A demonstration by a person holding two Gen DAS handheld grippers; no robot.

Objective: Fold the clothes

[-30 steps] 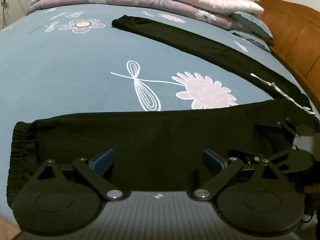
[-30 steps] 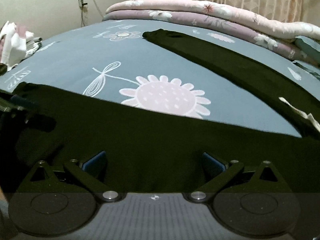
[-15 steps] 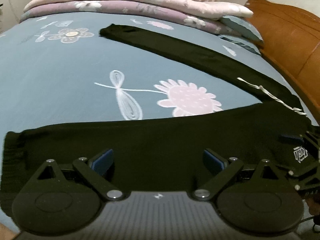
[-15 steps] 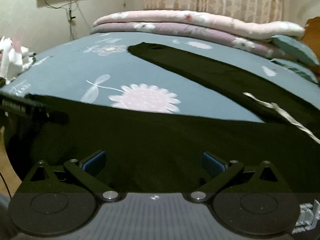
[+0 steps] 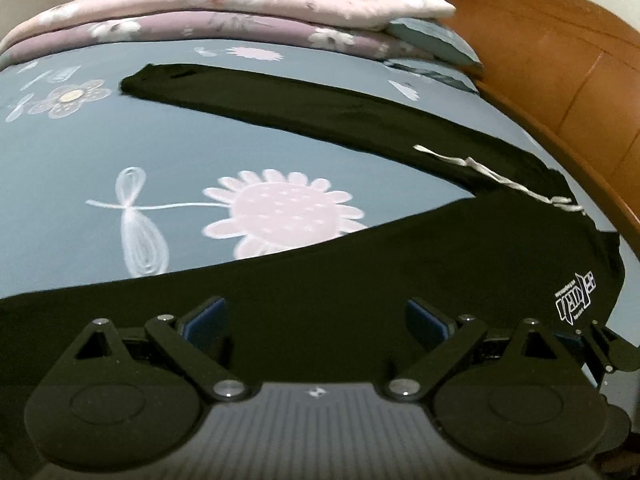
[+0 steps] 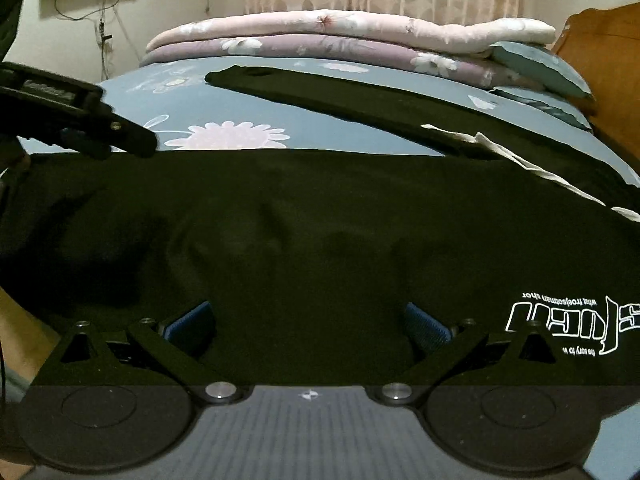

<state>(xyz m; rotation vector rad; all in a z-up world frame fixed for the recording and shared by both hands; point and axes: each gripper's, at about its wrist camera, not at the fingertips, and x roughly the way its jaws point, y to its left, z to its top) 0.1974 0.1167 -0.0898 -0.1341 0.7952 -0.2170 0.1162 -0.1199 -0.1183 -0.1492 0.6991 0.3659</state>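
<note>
Black trousers [image 5: 360,280] on bed [image 5: 80,168] | left tool [image 5: 316,322] wide apart | right tool [image 6: 310,322] wide apart

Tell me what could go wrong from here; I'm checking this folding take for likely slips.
Both jaws stand open over the near leg of the black trousers, so a shallow bite may catch one layer only. The white drawstring lies loose across the far leg and could snag. The left gripper sits close to the right gripper; they might collide.
</note>
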